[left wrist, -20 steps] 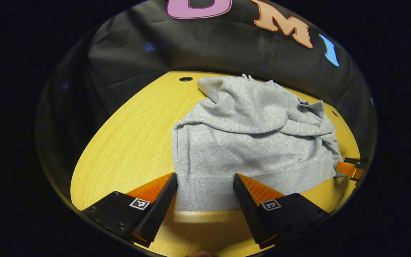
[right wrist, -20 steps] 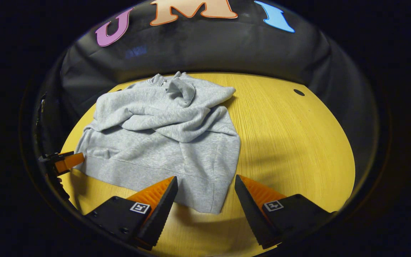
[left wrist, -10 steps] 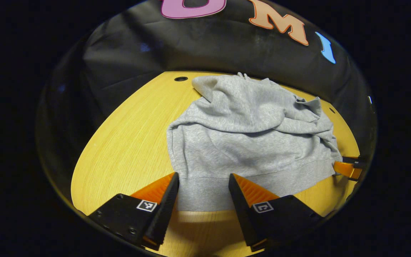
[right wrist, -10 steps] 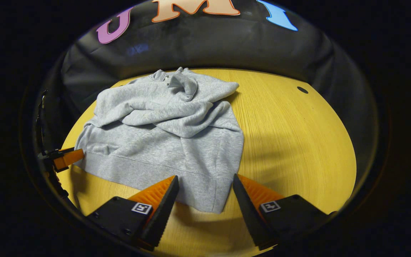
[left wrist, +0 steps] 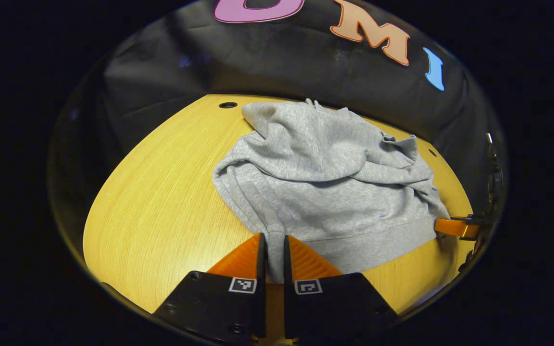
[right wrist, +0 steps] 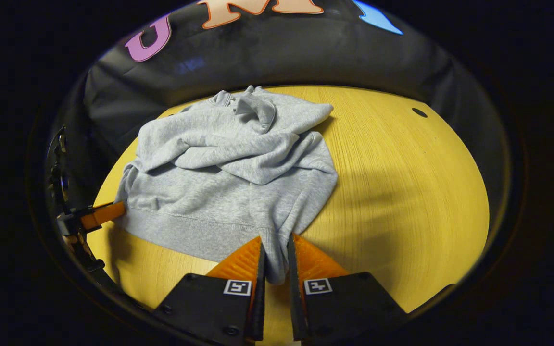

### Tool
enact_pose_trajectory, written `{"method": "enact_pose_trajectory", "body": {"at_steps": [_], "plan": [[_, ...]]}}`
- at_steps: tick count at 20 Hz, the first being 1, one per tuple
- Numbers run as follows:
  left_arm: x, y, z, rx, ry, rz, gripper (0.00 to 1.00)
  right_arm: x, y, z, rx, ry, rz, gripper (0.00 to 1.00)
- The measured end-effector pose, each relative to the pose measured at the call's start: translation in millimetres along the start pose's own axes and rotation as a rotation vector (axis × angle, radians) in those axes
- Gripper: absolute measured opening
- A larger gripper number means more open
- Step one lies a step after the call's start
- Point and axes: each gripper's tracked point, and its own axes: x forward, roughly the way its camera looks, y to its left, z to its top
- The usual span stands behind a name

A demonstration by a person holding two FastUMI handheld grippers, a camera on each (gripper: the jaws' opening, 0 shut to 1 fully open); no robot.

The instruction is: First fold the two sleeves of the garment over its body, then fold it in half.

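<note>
Both tongs pinch the grey garment's [left wrist: 325, 182] hem corners — left tongs [left wrist: 273, 247], right tongs [right wrist: 275, 250] — sleeves seemingly folded over.

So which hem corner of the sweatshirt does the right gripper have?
The right gripper pinches the grey sweatshirt's hem corner beside bare table; the left gripper holds the opposite one.

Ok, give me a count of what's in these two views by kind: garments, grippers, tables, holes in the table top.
Grey garment: 1
Grippers: 2, left gripper and right gripper, each clamped on a hem corner
Yellow table: 1
Holes in the table top: 2
Total: 6
</note>
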Motion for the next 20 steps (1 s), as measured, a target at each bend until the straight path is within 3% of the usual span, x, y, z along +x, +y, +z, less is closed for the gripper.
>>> {"method": "enact_pose_trajectory", "body": {"at_steps": [4, 20], "plan": [[0, 0, 1, -0.056, 0.022, -0.028, 0.01, 2, 4, -1, 0.027, 0.006, 0.014, 0.06], [-17, -1, 13, -0.102, 0.129, -0.035, 0.00, -20, 15, 19, 0.009, 0.029, 0.099, 0.06]]}}
